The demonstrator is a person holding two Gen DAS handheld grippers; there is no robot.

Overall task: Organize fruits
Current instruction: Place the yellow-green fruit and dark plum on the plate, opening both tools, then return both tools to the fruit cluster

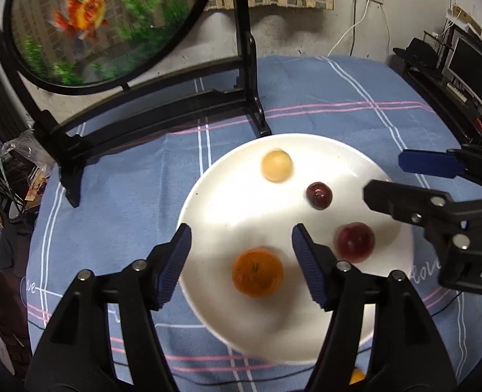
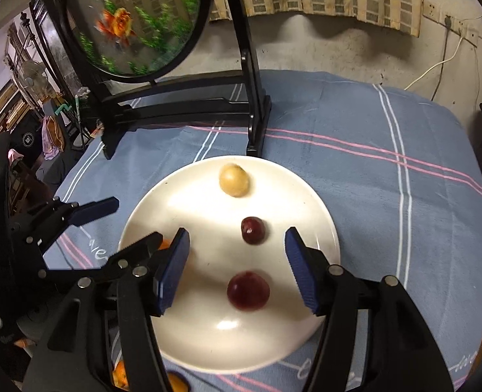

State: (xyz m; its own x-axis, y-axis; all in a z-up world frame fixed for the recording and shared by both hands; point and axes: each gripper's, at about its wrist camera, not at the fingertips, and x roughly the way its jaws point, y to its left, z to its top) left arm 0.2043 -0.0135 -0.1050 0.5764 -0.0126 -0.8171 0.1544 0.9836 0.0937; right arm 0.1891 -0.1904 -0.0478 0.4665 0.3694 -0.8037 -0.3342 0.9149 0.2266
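A: Nearest first. What do the tongs have?

B: Nothing. The left gripper (image 1: 241, 261) has its jaws about half apart over the near part of the plate (image 1: 227, 202); the orange (image 1: 257, 272) lies on the plate in the gap, clear of both pads. The right gripper (image 2: 236, 269) is just as wide, with the big plum (image 2: 248, 290) loose between its pads.

A: And further in?

B: The small plum (image 2: 253, 230) sits mid-plate, and the yellow fruit (image 2: 234, 180) near the far rim. All four are well apart, with bare white between them.

A: Edges?

B: The plate's far rim is just beside the foot of the black stand (image 2: 257, 124), which holds a round fish picture (image 2: 136, 23). To the right the blue checked cloth (image 2: 387, 196) lies open up to the table edge. More orange fruit (image 2: 175, 383) peeks out below the near rim.
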